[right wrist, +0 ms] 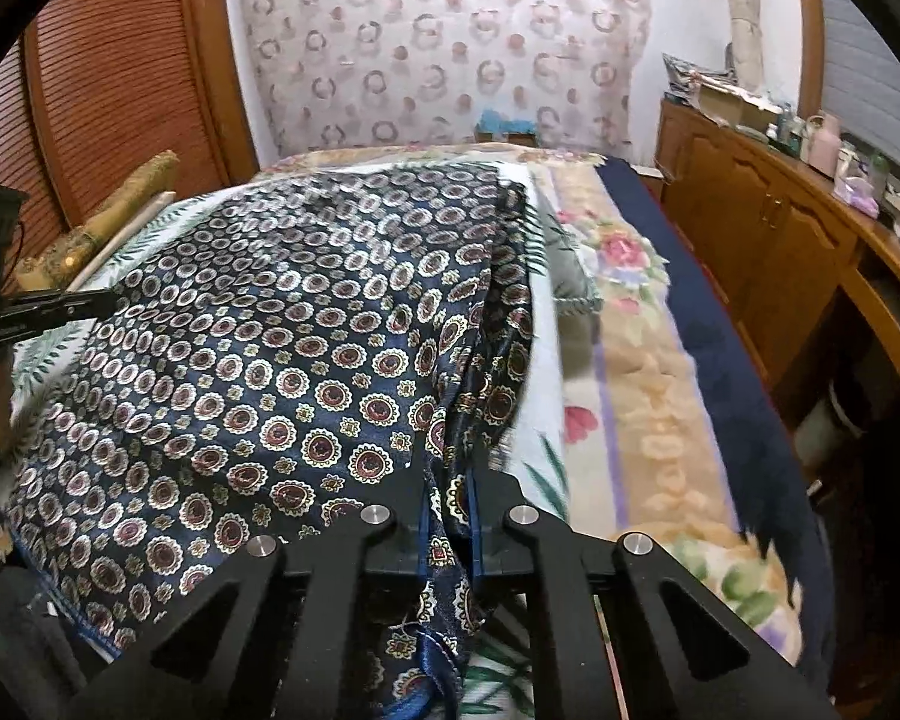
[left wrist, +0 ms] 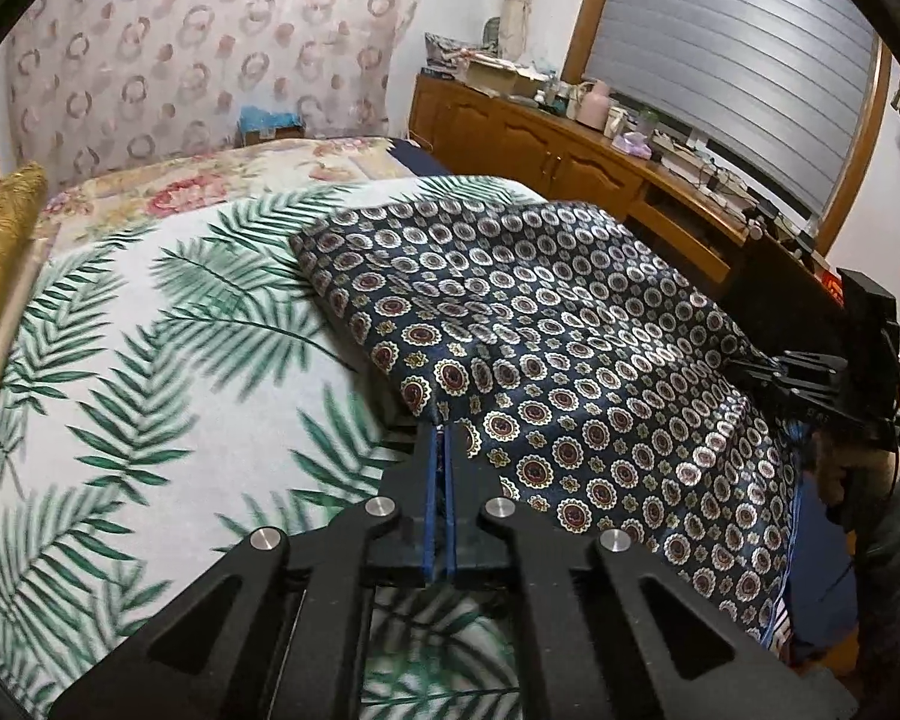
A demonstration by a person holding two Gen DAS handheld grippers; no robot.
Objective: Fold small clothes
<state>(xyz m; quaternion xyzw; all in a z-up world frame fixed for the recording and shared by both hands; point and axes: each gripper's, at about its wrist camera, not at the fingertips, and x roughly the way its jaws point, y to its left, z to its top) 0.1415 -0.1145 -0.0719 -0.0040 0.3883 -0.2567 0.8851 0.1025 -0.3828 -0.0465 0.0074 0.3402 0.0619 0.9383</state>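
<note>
Black linkage arms fill the near edge of both wrist views. Beyond them a bed (left wrist: 120,360) carries a white sheet (left wrist: 90,450) printed with green fern leaves, and farther off a floral blanket (right wrist: 648,372) with a navy border. On the sheet lies the cloth (left wrist: 570,330), navy satin patterned with round medallions, spread wide with soft creases. Its left corner is lifted slightly off the sheet. The left gripper (left wrist: 442,438) has its jaws pressed together on that near left corner. The right gripper (right wrist: 450,510) has its jaws clamped on a bunched fold at the cloth's right edge, some fabric hanging down between the arms. A wooden cabinet (left wrist: 540,150) with clutter on top stands far right.
</note>
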